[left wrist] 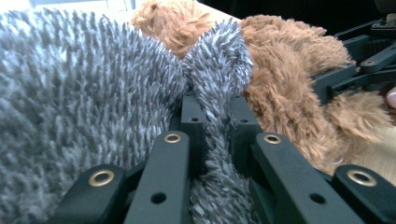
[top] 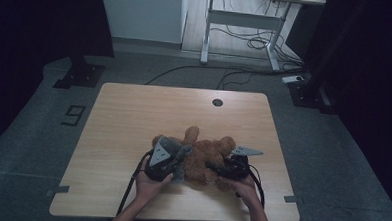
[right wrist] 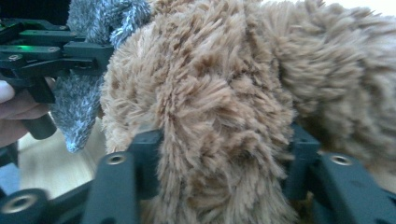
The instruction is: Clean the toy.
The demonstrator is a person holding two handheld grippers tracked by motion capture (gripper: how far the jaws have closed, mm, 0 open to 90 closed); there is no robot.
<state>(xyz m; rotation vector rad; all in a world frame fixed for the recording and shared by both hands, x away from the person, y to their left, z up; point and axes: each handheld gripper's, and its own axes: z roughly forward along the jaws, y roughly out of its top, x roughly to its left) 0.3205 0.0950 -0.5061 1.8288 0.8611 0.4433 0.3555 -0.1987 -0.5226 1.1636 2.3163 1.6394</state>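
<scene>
A: Table [top: 133, 118] first, as the biggest thing: pale wood, with a round cable hole [top: 217, 102] near its far edge. Toward the near edge lies a brown plush bear [top: 209, 153], with a grey plush cloth [top: 178, 155] just to its left and touching it.

B: Any container?

A: Nothing you could call one; the bear and cloth lie straight on the wood. The bear is shaggy, tan-brown, with a limb sticking up toward the far side. The cloth has a shorter, spiky grey-and-white pile.

B: And the claws?

A: The left gripper [top: 174, 162] is clenched on a narrow fold of the grey cloth. Its own view shows this well: the strip runs up between the two black jaws, which pinch it tight (the high view just gives a dark lump under the grey plate). The right gripper [top: 221, 169] comes at the bear from the right. In its own view a thick wad of brown fur [right wrist: 210, 140] sits between the jaws, which press into the pile on both sides, so it is grasping the bear.

B: Anything one camera adds?

A: The right gripper view catches the left gripper [right wrist: 51, 51] with a green light on it, and fingertips [right wrist: 9, 105] beside it. The high view alone shows both forearms.
</scene>
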